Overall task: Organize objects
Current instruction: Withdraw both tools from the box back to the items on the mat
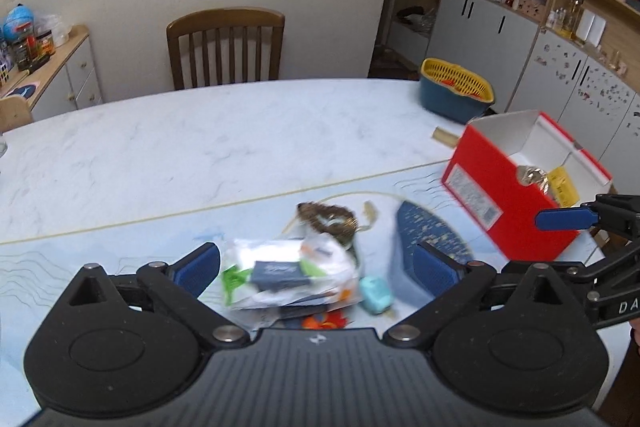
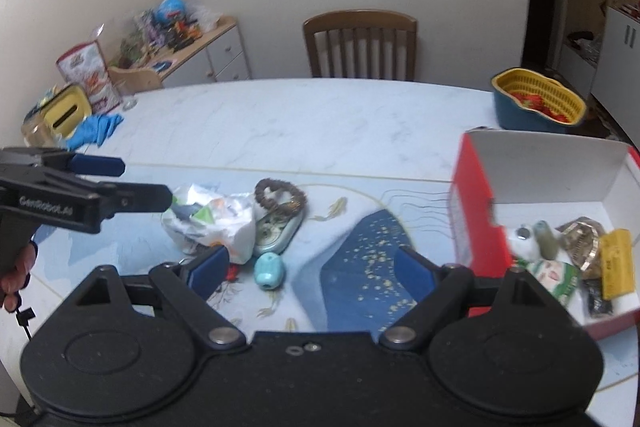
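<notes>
In the left wrist view my left gripper (image 1: 318, 267) stands open over a crumpled white plastic bag of small packets (image 1: 288, 275), its pads clear of the bag. A teal egg-shaped piece (image 1: 376, 294) lies just right of the bag and a brown bead bracelet (image 1: 328, 219) behind it. My right gripper (image 2: 314, 267) is open and empty above the blue patterned mat (image 2: 360, 259). To its left are the teal piece (image 2: 270, 270), the bag (image 2: 216, 223) and the bracelet (image 2: 280, 197), which rests on a pale oval case (image 2: 276, 233). The open red box (image 2: 472, 211) at right holds several small items.
A blue basket with a yellow liner (image 2: 536, 103) stands at the table's far right. A yellow tissue box (image 2: 66, 111), blue gloves (image 2: 98, 129) and a carton sit at the far left. A wooden chair (image 2: 360, 43) faces the far edge. A hand (image 2: 16, 279) holds the left gripper.
</notes>
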Demonstrator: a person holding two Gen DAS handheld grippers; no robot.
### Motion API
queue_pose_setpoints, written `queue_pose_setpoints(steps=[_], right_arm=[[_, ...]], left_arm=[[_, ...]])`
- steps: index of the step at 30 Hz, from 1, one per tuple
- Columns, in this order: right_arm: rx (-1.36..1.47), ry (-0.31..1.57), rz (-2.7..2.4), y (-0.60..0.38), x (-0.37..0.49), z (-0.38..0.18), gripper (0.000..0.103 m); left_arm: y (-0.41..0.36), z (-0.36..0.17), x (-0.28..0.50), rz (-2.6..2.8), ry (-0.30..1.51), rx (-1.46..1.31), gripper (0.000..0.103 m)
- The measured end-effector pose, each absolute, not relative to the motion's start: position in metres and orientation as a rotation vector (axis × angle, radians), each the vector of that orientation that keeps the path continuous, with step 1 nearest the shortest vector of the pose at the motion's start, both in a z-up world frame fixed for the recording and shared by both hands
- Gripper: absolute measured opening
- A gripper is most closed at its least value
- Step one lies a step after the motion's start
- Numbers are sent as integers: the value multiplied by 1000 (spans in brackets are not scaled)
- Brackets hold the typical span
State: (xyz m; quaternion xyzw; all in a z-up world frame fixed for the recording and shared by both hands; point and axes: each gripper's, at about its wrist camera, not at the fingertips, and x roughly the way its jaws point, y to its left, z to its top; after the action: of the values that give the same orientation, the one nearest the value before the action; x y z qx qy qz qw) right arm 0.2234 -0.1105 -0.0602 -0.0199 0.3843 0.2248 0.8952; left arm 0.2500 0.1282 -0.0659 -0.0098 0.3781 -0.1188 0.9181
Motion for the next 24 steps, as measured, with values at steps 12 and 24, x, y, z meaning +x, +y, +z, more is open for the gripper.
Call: queue_pose_setpoints(steps=[12, 24], right_arm=[[-117, 881, 525, -68, 243, -102, 86], [-119, 956, 506, -51, 268, -137, 75]], left_arm=[[163, -105, 287, -204, 864, -43, 103], [187, -133, 321, -248, 939, -147, 103]])
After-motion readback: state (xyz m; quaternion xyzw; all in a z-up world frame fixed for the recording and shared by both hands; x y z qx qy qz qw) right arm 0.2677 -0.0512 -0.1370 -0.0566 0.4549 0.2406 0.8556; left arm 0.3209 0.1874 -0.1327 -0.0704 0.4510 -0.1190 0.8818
